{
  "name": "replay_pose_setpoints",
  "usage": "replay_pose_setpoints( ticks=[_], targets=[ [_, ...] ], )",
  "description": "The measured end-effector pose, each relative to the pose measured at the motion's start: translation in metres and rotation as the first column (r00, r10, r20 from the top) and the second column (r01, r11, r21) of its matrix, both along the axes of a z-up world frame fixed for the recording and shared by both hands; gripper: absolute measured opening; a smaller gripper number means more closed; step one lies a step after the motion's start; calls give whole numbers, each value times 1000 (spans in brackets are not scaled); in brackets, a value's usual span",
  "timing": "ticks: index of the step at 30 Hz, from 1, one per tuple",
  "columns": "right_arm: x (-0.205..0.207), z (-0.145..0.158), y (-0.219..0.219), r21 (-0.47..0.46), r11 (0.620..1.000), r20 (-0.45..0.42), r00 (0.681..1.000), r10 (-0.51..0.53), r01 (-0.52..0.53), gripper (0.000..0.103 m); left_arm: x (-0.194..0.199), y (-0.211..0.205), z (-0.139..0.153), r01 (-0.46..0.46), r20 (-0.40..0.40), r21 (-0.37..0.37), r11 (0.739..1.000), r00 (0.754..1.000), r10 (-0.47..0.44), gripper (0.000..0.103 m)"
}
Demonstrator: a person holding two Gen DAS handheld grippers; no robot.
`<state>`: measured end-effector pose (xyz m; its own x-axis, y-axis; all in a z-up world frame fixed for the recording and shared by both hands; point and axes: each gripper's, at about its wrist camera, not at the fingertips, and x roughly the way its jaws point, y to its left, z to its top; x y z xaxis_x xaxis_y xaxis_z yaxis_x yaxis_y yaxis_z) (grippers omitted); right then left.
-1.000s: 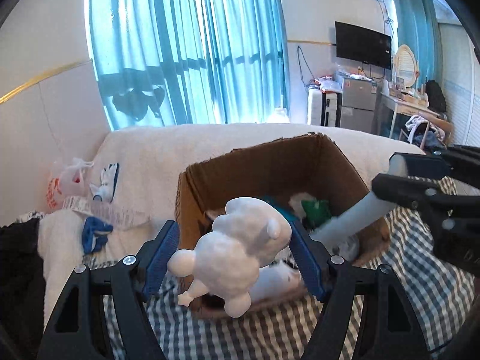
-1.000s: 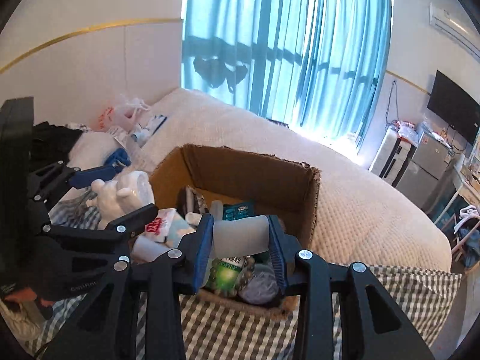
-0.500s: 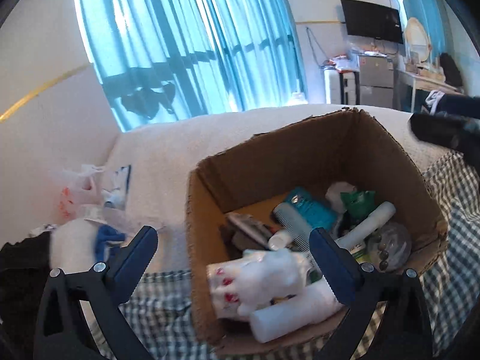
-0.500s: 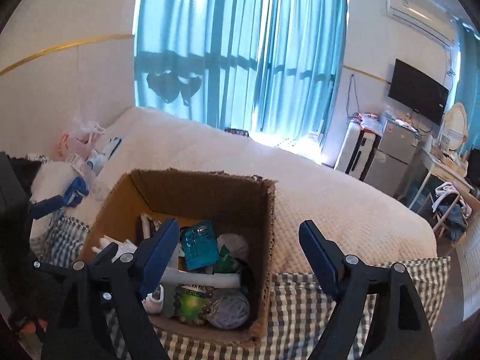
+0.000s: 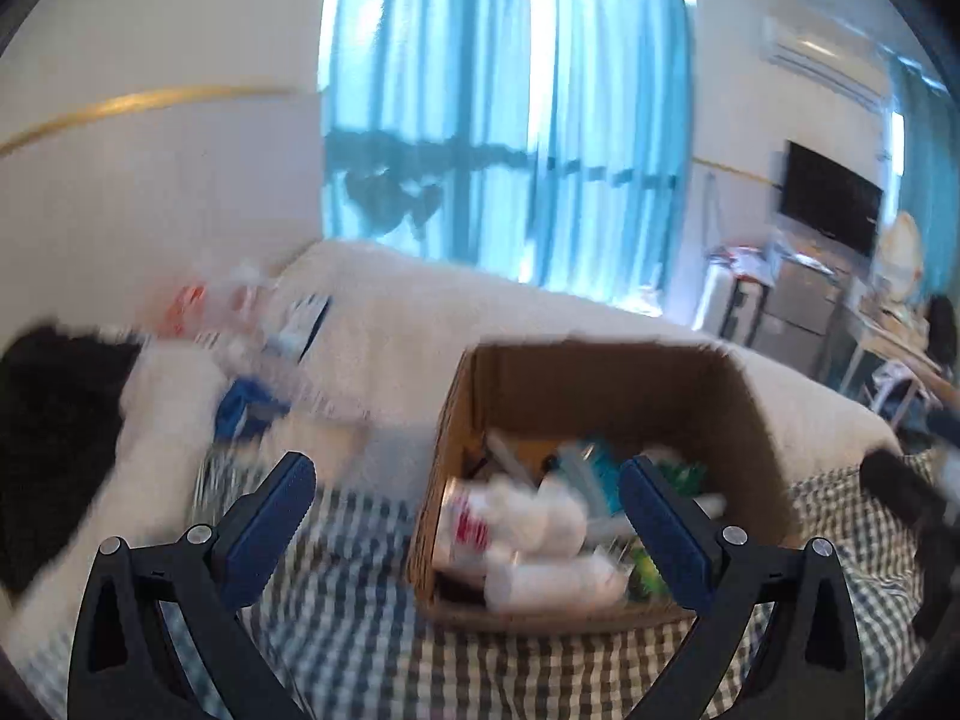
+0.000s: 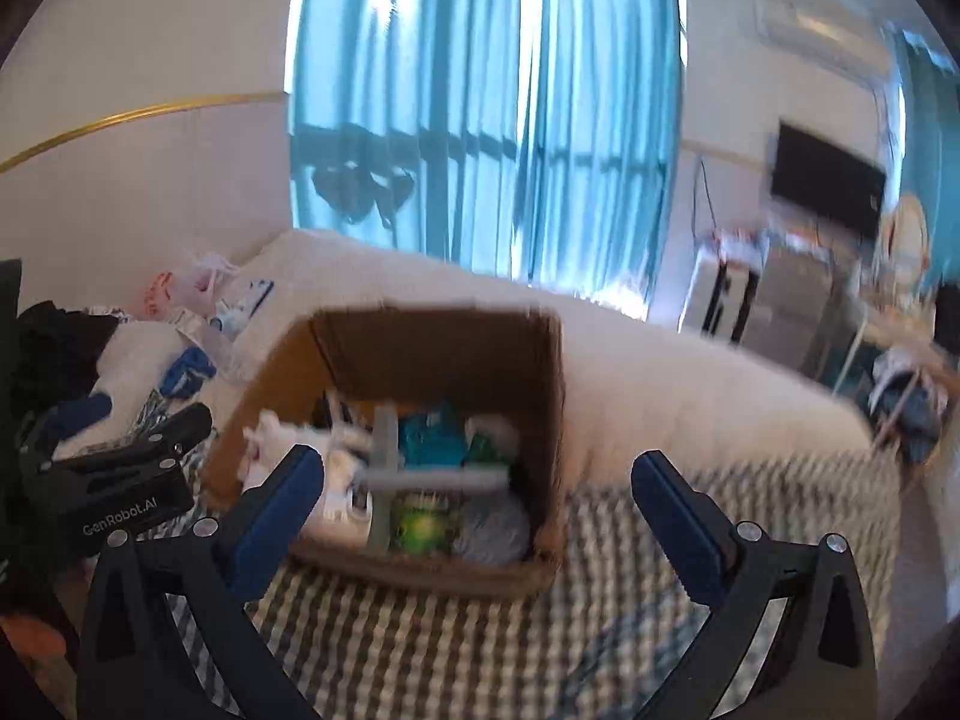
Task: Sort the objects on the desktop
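An open cardboard box [image 5: 606, 372] stands on a checked cloth [image 5: 372, 648]; it also shows in the right wrist view [image 6: 432, 348]. Inside lie a white plush toy [image 5: 528, 510], a whitish tube [image 6: 438, 480], a teal packet [image 6: 432, 438], a green item [image 6: 423, 531] and a grey ball [image 6: 492, 531]. My left gripper [image 5: 468, 516] is open and empty, held back from the box's near left corner. My right gripper [image 6: 477, 510] is open and empty, held back in front of the box. Both views are motion-blurred.
A cream blanket-covered bed [image 6: 648, 360] lies behind the box. Plastic bags and small items [image 6: 198, 300] and dark clothes [image 5: 54, 408] sit at the left. The left gripper's body [image 6: 114, 480] shows at the left of the right wrist view. Furniture and a TV [image 6: 828, 180] stand far right.
The left gripper let go of the white plush toy and the right gripper let go of the whitish tube; both now lie in the box. Both grippers opened and pulled back.
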<state>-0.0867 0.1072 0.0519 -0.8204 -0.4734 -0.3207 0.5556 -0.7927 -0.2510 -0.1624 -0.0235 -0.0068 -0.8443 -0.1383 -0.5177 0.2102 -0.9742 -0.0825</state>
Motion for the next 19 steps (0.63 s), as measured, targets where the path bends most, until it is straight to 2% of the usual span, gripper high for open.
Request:
replay_pose_setpoints(
  ticks=[3,5,7,10,14,17,19],
  targets=[
    [-21,-26,1,27,1000,131,991,1,-4,103,-3,4,-37,15,108,53,999,994,-20,103],
    [-28,-29,2,36,999,136,991,-20,15,103,-2,7,-46,14,131,48,999,991,-20,103],
    [-30,-26,6,19,1000,136,991,-20,18,103,-1,13,-50,-7,135,26,1000,991,3,103],
    [-34,-24,12,-12,1000,143,989,-23,25,103,-3,18,-48,14,139,7,1000,990,-14,103],
    [-41,-29,13,-5,999,168,985,-38,39,103,-4,23,-48,31,150,-43,999,988,-25,103],
    [-41,-30,14,-12,999,183,982,-37,40,103,5,23,-47,-11,102,-71,997,995,18,103],
    [-40,-30,14,-16,999,180,983,-32,35,103,7,22,-44,7,95,-58,998,995,-2,103]
  ],
)
